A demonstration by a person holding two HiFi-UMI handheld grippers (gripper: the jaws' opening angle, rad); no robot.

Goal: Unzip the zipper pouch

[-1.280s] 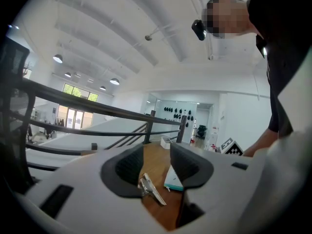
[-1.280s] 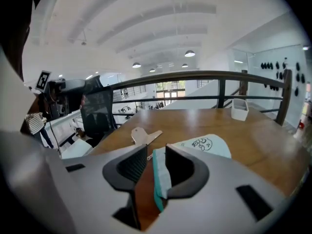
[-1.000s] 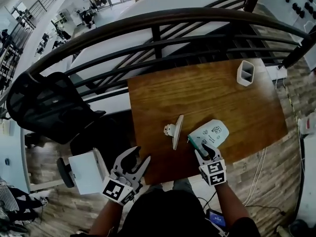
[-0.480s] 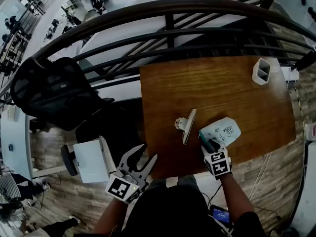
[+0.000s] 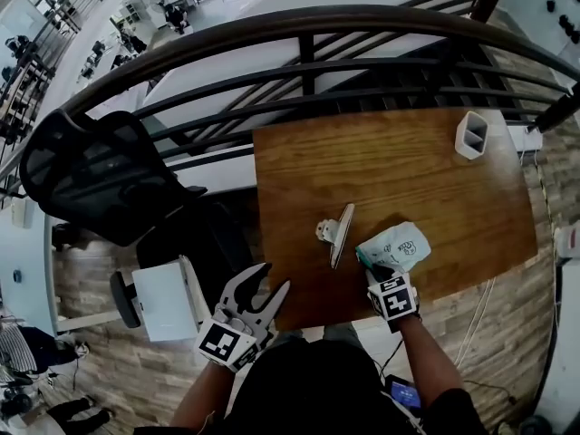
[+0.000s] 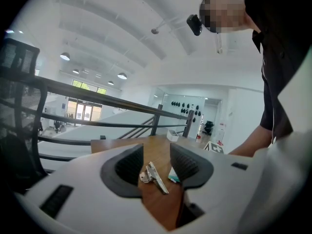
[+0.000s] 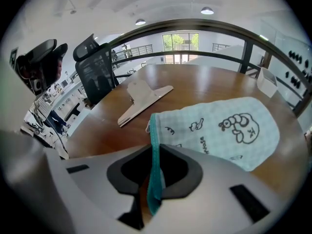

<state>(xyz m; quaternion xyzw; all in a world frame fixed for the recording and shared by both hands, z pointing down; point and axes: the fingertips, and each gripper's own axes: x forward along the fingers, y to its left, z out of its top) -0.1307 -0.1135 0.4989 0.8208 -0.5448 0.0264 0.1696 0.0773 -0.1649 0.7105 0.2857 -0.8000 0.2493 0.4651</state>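
The zipper pouch (image 5: pixel 399 246), pale mint fabric with cartoon prints and a teal zipper edge, lies on the wooden table (image 5: pixel 390 170) near its front right. My right gripper (image 5: pixel 376 270) is at the pouch's near end. In the right gripper view the pouch (image 7: pixel 229 128) spreads away to the right, and its teal edge strip runs between the closing jaws of my right gripper (image 7: pixel 155 152), which pinch it. My left gripper (image 5: pixel 265 290) hovers open off the table's front left corner with nothing in it. In its own view my left gripper (image 6: pixel 157 162) faces the table.
A large metal binder clip (image 5: pixel 337 232) lies just left of the pouch, also visible as the clip (image 7: pixel 141 100). A white holder (image 5: pixel 472 135) stands at the far right corner. A dark railing (image 5: pixel 308 25) curves behind the table; a black chair (image 5: pixel 91 175) stands left.
My right gripper's jaws have closed onto the pouch's teal edge, and the pouch looks more bunched. My left gripper stays open off the table's front left corner.
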